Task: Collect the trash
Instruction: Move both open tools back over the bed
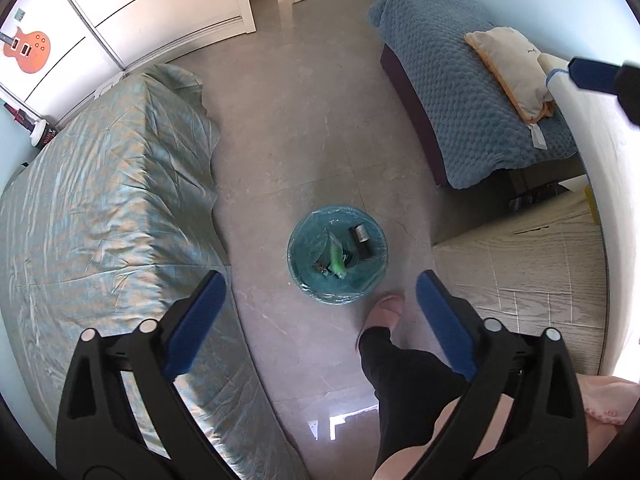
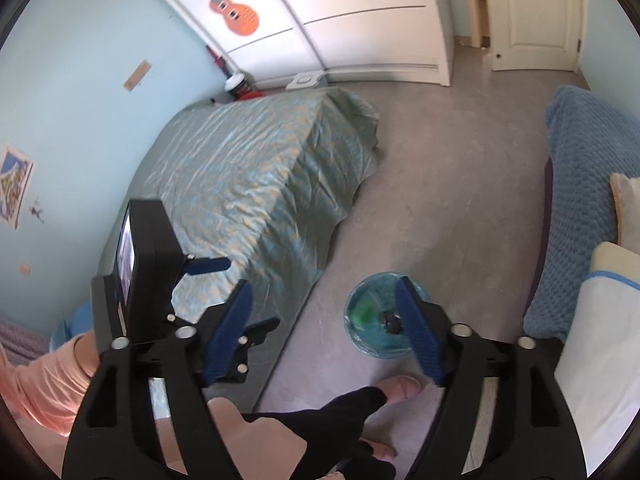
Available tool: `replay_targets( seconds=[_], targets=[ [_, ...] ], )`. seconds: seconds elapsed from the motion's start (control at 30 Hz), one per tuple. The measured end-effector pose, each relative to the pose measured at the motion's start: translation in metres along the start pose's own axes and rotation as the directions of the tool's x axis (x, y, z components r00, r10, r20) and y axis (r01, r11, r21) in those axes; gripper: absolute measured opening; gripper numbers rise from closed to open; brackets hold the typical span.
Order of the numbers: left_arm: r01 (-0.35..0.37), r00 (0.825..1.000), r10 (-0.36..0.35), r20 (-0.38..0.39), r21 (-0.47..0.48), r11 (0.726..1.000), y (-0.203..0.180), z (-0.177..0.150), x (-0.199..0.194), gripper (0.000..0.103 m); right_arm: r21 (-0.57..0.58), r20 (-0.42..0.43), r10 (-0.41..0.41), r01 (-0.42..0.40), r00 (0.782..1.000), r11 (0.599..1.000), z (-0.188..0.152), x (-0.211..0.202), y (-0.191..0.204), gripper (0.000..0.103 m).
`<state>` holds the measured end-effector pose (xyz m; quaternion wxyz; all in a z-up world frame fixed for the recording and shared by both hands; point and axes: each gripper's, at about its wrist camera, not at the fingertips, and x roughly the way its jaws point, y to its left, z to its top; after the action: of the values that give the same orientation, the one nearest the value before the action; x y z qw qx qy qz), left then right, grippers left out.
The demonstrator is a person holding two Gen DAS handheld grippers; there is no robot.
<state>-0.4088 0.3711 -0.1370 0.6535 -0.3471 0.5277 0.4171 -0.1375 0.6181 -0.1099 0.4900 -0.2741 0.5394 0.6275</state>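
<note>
A round trash bin (image 1: 337, 254) lined with a blue-green bag stands on the grey floor between two beds. Inside lie a green wrapper (image 1: 336, 258), a dark can (image 1: 362, 240) and small scraps. My left gripper (image 1: 320, 292) is open and empty, held high above the bin. My right gripper (image 2: 326, 300) is open and empty too, above the floor with the bin (image 2: 380, 324) partly behind its right finger. The right gripper's tip also shows at the upper right of the left wrist view (image 1: 592, 74).
A bed with a shiny green cover (image 1: 108, 200) lies left. A bed with a blue blanket (image 1: 460, 88) and a cushion (image 1: 512, 68) lies right. The person's leg and foot (image 1: 386, 308) stand by the bin. White wardrobe and door at the back.
</note>
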Motion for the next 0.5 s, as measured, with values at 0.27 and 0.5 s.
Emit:
replay_targets(
  seconds=[0.27, 0.5],
  targets=[
    [0.029, 0.999, -0.029, -0.039, -0.005, 1.000, -0.009, 0.005, 0.003, 0.096, 0.040, 0.030, -0.030, 0.029, 0.999, 0.999, -0.011, -0.020, -0.014, 0.089],
    [-0.002, 1.000, 0.005, -0.030, 0.082, 0.997, -0.039, 0.015, -0.002, 0.096, 0.100, 0.061, -0.099, 0.093, 0.993, 0.991, -0.032, -0.044, -0.032, 0.090]
  ],
)
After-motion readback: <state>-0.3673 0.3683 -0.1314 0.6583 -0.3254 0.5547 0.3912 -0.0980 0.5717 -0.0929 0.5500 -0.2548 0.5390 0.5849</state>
